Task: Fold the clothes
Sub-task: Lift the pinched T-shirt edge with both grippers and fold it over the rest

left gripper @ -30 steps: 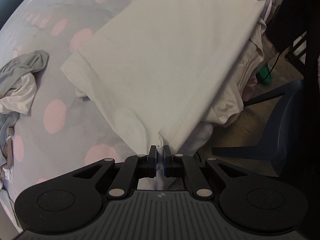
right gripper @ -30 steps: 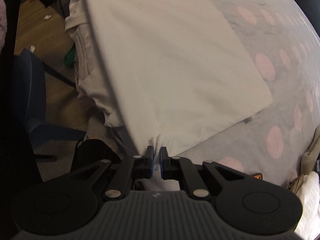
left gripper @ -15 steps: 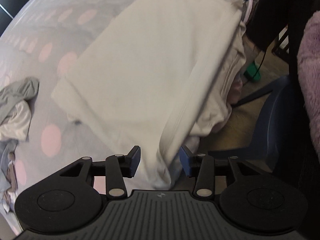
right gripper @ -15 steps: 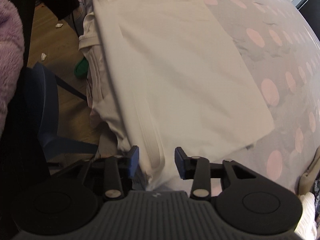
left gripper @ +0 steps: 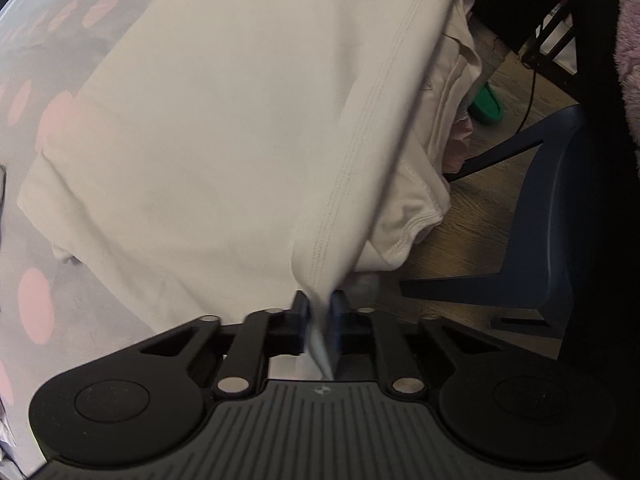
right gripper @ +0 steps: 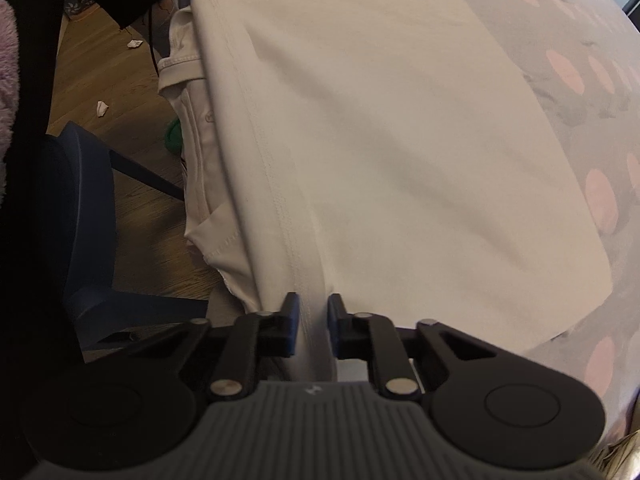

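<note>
A white shirt [left gripper: 220,140] lies spread on the grey bed cover with pink dots [left gripper: 60,300], its stitched hem running along the bed's edge. My left gripper [left gripper: 320,304] points down at one hem corner; its jaws are closing and the cloth is pinched between the pads. In the right wrist view the same shirt [right gripper: 400,140] fills the middle. My right gripper [right gripper: 313,308] has the hem's other end between its pads, and its jaws are closing on it. A further layer of white cloth [right gripper: 200,152] hangs off the bed's edge below the hem.
A blue chair [left gripper: 552,208] stands on the wooden floor close beside the bed, also in the right wrist view as the blue chair [right gripper: 84,184]. A green object [left gripper: 486,106] lies on the floor. A fuzzy pink sleeve [left gripper: 628,40] shows at the picture's edge.
Both grippers let go of the shirt's hem, opened, sank a little closer to the bed's edge and have closed on the hem again.
</note>
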### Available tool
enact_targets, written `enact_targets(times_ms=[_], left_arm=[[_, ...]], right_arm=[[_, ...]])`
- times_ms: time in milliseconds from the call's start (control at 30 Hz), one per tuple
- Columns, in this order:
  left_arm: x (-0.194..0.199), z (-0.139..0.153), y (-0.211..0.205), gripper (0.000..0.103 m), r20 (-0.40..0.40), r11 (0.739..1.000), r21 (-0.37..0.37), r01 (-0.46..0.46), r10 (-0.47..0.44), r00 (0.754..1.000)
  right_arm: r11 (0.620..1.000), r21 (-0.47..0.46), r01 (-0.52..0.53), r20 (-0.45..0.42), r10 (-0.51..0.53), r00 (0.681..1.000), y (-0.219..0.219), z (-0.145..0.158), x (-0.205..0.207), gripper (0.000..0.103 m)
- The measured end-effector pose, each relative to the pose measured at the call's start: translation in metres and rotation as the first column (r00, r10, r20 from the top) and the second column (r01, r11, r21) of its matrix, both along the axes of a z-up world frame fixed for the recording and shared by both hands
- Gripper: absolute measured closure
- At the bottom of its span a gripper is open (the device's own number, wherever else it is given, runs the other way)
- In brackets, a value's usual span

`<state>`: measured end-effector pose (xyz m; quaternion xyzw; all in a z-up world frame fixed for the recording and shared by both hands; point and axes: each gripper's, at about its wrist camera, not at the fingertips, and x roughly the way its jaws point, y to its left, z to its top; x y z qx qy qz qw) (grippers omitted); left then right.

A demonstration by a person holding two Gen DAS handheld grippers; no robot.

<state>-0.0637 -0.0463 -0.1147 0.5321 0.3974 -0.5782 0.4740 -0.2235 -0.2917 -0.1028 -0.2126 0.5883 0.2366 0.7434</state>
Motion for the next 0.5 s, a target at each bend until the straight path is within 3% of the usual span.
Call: enact_targets(times_ms=[200,500], left_arm=[[-0.012,0.022,0.006,0.101,-0.004,0.998,-0.010,0.062,-0.062,0.998],[-0.046,-0.005,0.015,0.102,0.093,0.982,0.057,0.182,-0.186,0.978]], right_arm=[[0.997,0.025,-0.077,-0.049,0.078,0.996,0.012,0.012,-0.015,0.100],[0.986,-0.022,-0.167,-0.088,0.165,0.982,0.039,-0.010,-0.034,0.100]])
